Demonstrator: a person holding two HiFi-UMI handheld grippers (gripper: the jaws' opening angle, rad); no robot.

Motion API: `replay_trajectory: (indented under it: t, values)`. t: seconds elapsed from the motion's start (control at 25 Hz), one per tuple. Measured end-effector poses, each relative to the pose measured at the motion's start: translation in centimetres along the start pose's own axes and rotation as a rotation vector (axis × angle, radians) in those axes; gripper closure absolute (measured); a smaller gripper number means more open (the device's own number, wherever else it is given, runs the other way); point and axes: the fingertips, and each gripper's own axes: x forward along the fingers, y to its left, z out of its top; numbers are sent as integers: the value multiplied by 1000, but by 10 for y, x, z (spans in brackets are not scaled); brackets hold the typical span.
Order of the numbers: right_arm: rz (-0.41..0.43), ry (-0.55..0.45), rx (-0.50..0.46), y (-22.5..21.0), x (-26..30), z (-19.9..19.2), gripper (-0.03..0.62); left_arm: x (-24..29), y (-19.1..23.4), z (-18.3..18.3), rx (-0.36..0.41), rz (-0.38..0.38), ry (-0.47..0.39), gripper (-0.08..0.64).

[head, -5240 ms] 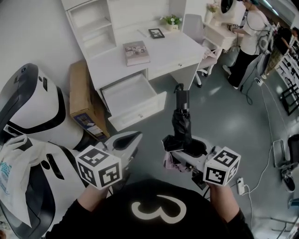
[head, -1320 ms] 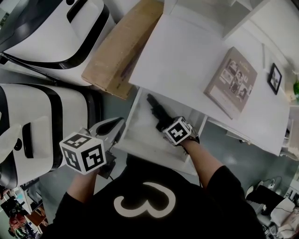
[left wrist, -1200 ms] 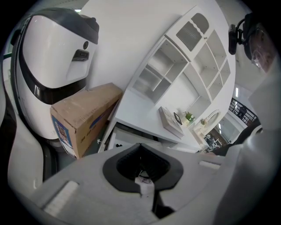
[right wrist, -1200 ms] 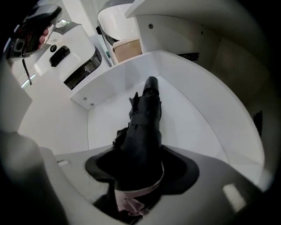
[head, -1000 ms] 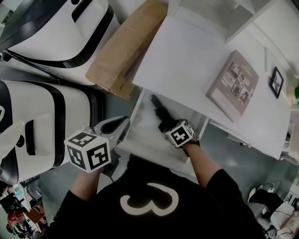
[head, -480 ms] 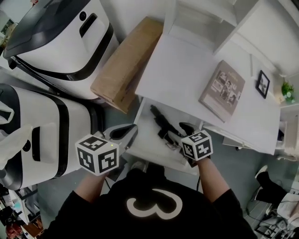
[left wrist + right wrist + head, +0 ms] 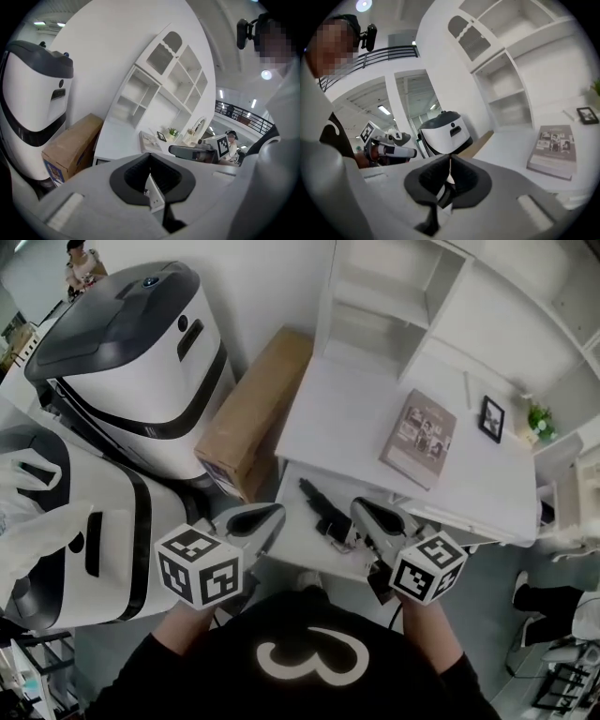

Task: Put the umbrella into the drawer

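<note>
Right tool (image 7: 362, 513) let go of folded black umbrella (image 7: 318, 505), lifted clear; jaws just closed, empty. Umbrella now lies in open drawer (image 7: 298, 538) under desk (image 7: 347, 427). Left tool (image 7: 265, 517) clenched, empty.

One umbrella (image 7: 320, 506), one drawer (image 7: 298, 538), one book (image 7: 417, 438), one box (image 7: 253, 414), one frame (image 7: 491, 419).

Black top (image 7: 234, 681), white looped emblem (image 7: 312, 659)

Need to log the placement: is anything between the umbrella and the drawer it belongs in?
Nothing visible is. The umbrella already lies inside the open drawer, on its floor. The right claw has just closed its jaws on nothing and holds no part of it.
</note>
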Motion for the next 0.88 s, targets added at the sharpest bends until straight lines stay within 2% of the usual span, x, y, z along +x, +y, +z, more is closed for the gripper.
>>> replay_trajectory:
  t: [0.16, 0.4, 0.52, 0.72, 0.88]
  values:
    - [14, -79, -15, 34, -21, 26, 589, -20, -25, 19, 56, -52, -72, 552]
    - [4, -107, -156, 71, -46, 36, 591, -40, -60, 34, 157, -137, -124, 552]
    - [13, -138, -149, 80, -58, 41, 590, -44, -72, 37, 212, -163, -143, 552]
    - [13, -162, -153, 92, -67, 46, 591, -51, -86, 41, 244, -187, -155, 552]
    - [-6, -170, -181, 99, -72, 49, 591, -55, -91, 40, 241, -198, -157, 552]
